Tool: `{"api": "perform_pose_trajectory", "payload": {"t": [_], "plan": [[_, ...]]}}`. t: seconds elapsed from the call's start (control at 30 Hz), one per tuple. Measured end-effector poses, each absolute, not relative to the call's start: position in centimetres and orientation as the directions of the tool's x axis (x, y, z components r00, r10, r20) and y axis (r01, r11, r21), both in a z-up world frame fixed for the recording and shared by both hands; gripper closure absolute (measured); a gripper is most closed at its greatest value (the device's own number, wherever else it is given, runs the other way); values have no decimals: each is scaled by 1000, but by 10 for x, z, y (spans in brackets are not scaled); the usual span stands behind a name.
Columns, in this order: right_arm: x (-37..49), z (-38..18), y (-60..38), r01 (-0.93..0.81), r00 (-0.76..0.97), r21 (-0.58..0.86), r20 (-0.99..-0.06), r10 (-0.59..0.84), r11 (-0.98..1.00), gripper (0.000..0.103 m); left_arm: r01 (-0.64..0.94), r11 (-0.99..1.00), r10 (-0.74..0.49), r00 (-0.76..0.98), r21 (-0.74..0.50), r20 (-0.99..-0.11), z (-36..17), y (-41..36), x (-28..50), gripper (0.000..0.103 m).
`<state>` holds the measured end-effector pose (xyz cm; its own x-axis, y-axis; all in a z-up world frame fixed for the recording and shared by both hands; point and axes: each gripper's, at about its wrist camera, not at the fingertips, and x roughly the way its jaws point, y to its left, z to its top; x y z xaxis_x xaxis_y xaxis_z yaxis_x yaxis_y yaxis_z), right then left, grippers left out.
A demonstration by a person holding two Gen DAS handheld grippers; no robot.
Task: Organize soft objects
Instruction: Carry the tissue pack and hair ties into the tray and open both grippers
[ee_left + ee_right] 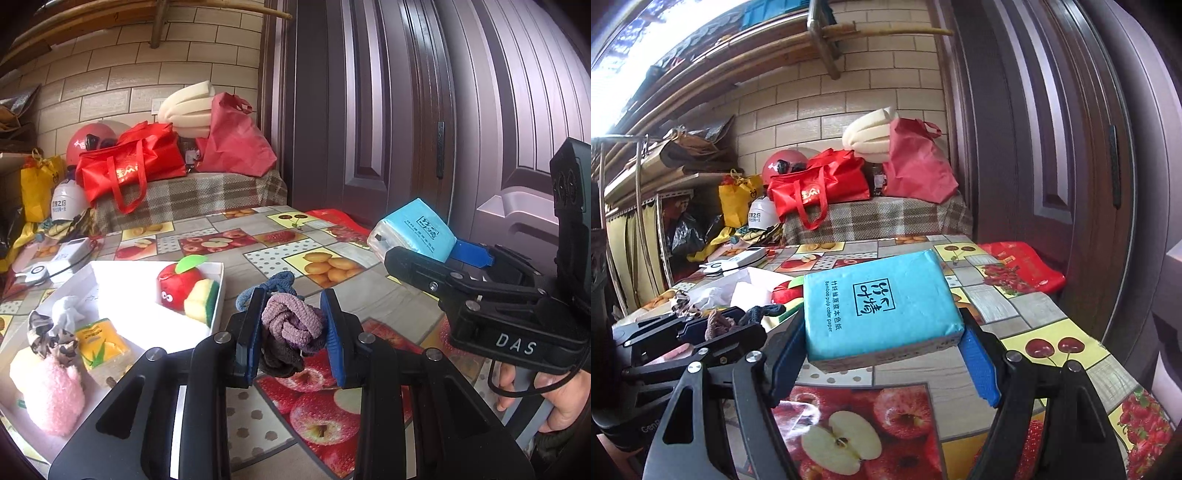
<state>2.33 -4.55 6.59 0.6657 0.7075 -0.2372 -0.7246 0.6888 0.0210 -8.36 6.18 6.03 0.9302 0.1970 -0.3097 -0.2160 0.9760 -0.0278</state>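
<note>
My left gripper (293,328) is shut on a bundle of hair ties (290,325), pink, purple and dark brown, with a blue loop sticking out behind; it hangs just right of the white box (122,280). The box holds a plush apple (179,282), a yellow-green sponge (201,301), a yellow pack (101,345), a pink fluffy toy (55,395) and a patterned scrunchie (46,334). My right gripper (882,350) is shut on a blue tissue pack (877,301), held above the table; the same tissue pack (415,230) shows to the right in the left wrist view.
The table wears a fruit-print cloth (871,413). A red bag (1021,267) lies at its far right edge by the dark door (388,110). A white power bank and cable (68,254) lie far left. Behind stands a plaid-covered bench with red bags (129,170).
</note>
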Motion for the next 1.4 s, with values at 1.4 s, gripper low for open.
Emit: {"api": "perform_pose_trajectory", "payload": {"t": [1.4], "plan": [[-35, 60, 23, -861, 498, -48, -286, 819, 507, 26, -486, 868, 443, 849, -99, -288, 54, 177, -199, 74]]}}
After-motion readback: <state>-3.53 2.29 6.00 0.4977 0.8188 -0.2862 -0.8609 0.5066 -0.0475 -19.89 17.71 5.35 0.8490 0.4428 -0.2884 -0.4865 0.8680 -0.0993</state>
